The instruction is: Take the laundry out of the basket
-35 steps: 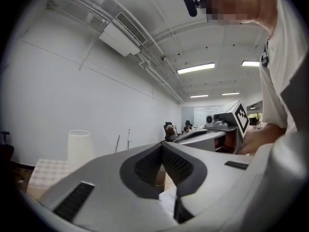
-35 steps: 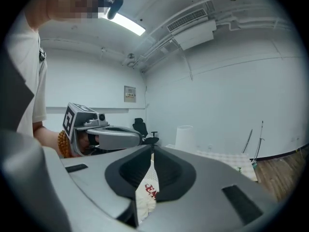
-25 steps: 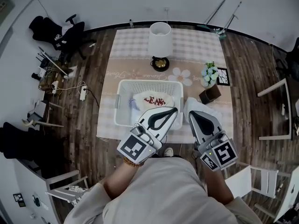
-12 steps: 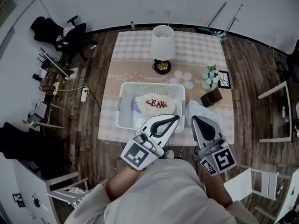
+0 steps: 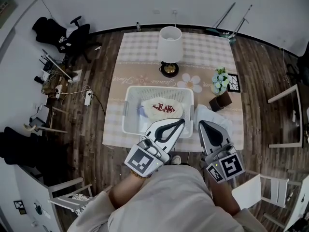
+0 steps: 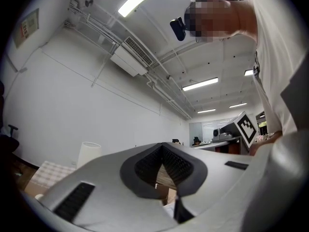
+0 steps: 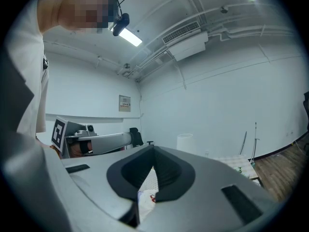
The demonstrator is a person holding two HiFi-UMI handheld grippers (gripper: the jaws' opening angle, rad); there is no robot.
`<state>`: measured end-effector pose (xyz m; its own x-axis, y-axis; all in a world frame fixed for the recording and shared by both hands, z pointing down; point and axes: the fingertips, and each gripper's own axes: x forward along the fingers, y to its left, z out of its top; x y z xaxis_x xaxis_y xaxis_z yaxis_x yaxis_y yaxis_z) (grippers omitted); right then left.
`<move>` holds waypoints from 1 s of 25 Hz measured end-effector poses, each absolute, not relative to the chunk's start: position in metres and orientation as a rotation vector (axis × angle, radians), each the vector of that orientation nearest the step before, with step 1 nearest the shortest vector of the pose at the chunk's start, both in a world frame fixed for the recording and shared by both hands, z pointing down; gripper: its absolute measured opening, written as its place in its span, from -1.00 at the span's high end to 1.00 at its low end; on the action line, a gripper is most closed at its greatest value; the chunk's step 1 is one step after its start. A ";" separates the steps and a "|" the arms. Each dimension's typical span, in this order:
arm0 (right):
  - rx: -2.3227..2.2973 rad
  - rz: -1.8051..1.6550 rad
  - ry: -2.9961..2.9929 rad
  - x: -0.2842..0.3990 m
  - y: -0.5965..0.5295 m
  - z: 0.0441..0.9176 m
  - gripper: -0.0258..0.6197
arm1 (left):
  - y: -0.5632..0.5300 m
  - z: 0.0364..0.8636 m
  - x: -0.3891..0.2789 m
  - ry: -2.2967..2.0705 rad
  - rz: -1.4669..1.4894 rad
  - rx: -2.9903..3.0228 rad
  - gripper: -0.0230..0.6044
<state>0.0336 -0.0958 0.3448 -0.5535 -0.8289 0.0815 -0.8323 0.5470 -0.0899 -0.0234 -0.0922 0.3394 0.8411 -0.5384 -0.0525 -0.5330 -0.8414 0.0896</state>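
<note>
The table, spread with a checked cloth, fills the middle of the head view, and the white slatted basket stands on its near half, long side running 9 to 3 o'clock. The laundry lies inside it, right of centre: a cream garment bunched into a low mound with red lettering on top, its long axis also 9 to 3, and a small bluish piece tucked against its 9 o'clock end. It looks soft and loosely heaped, so a pinch on a raised fold should lift it. Just outside the basket at 3 o'clock a white cloth lies on the table. The left hand-held gripper is held level with its tip over the basket's near right corner, nose aimed toward about 1 o'clock; the garment sits at 11 to 12 o'clock from that tip, just beyond the near rim. The right hand-held gripper is alongside at 3 o'clock, over the edge of the white cloth, with the garment at about 10 o'clock from it and the basket wall between. The left is therefore the nearer one. Both have their jaws together with nothing between them, so the left must part its jaws before dipping in.
</note>
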 end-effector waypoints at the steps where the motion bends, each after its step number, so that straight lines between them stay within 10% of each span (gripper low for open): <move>1: 1.467 0.185 -2.738 0.032 -0.096 0.345 0.92 | -0.093 0.340 -0.025 -0.865 -0.115 2.945 0.88; 25: 1.218 0.205 -2.850 -0.064 -0.113 0.362 0.91 | -0.104 0.360 -0.122 -1.138 -0.004 2.869 0.85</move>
